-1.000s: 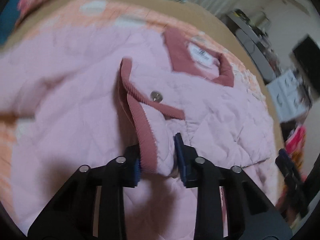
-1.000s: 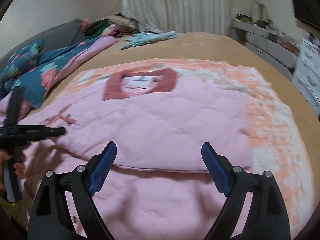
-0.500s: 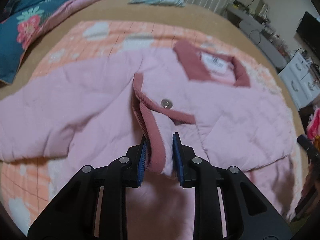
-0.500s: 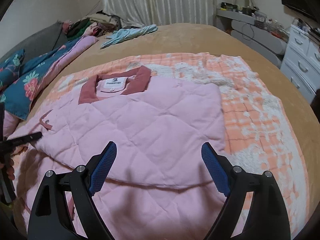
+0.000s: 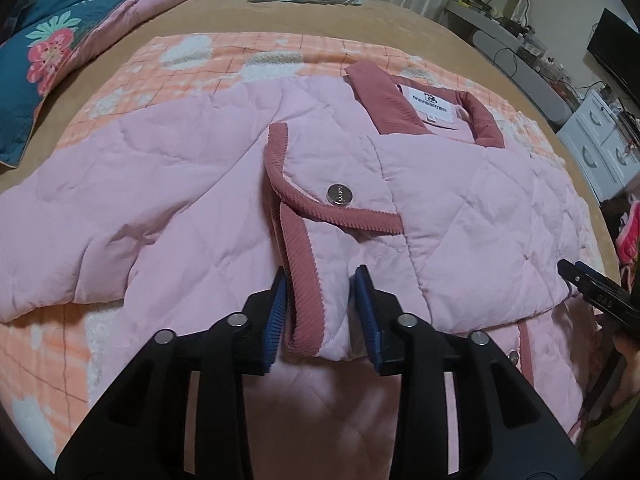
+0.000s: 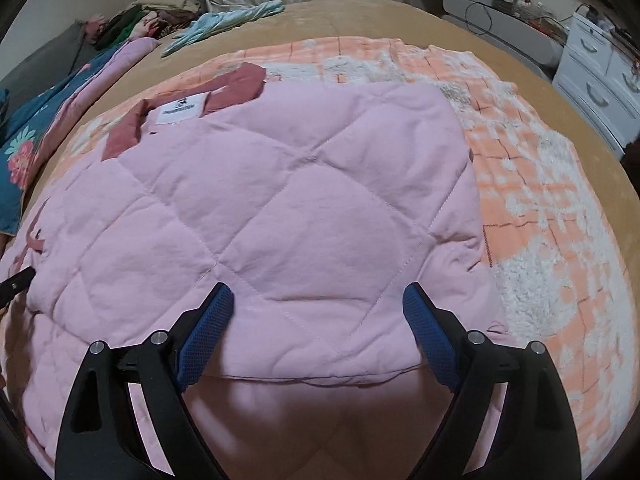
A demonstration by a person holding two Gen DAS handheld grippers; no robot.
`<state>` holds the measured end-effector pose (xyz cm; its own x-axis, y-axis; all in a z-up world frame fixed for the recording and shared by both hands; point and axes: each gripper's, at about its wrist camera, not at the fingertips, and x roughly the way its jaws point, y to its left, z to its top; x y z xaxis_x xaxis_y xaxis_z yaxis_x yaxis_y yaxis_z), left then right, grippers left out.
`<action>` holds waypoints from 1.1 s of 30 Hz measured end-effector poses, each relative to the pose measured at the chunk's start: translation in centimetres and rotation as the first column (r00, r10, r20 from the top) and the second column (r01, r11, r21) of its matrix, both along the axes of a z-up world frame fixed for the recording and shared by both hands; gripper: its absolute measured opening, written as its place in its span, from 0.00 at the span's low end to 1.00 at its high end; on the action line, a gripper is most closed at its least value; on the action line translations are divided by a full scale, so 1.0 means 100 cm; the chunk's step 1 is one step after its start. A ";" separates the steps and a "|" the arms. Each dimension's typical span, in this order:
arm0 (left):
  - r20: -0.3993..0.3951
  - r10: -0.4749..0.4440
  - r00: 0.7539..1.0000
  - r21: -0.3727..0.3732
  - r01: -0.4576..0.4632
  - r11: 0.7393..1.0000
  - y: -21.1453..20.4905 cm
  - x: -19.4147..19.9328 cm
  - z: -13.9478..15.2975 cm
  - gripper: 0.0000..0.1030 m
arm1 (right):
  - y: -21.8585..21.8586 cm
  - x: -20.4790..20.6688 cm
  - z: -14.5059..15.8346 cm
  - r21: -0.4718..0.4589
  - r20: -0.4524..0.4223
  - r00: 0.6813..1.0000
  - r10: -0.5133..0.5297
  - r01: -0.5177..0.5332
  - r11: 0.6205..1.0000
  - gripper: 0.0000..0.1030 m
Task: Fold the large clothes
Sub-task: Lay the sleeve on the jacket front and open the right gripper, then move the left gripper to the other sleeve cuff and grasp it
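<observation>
Left gripper [image 5: 322, 312] fingers newly parting off the jacket cuff [image 5: 308, 300]; right gripper [image 6: 316, 336] fingers wide, empty.

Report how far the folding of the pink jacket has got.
Done: one sleeve is folded across the pink jacket, its cuff lying on the body. In hand: the left tool is opening around that cuff; the right tool hovers open. Left: the other sleeve remains spread.

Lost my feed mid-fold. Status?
Left claw opening around the sleeve cuff. Right claw open over the pink jacket. Nothing blocking.
</observation>
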<state>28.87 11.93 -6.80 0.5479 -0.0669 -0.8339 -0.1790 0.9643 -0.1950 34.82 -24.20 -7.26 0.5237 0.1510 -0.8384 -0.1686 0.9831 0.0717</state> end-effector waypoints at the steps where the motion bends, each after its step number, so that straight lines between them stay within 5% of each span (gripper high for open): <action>1: 0.001 0.002 1.000 -0.004 -0.002 1.000 0.000 -0.001 0.000 0.29 | 0.002 0.000 0.000 -0.011 0.001 1.000 -0.002 0.002 1.000 0.84; 5: 0.011 0.003 1.000 -0.003 -0.003 1.000 0.002 -0.008 0.005 0.37 | 0.007 -0.006 0.007 -0.022 0.005 1.000 -0.015 0.015 1.000 0.85; 15: 0.056 0.036 0.998 -0.005 -0.036 0.999 0.017 -0.036 0.030 0.91 | 0.025 -0.041 0.046 0.070 0.081 0.996 0.032 -0.038 0.997 0.91; 33: 0.091 0.211 0.973 0.015 -0.214 0.977 0.079 -0.097 0.052 0.91 | 0.095 -0.095 0.094 0.081 0.177 0.974 0.140 -0.156 0.984 0.94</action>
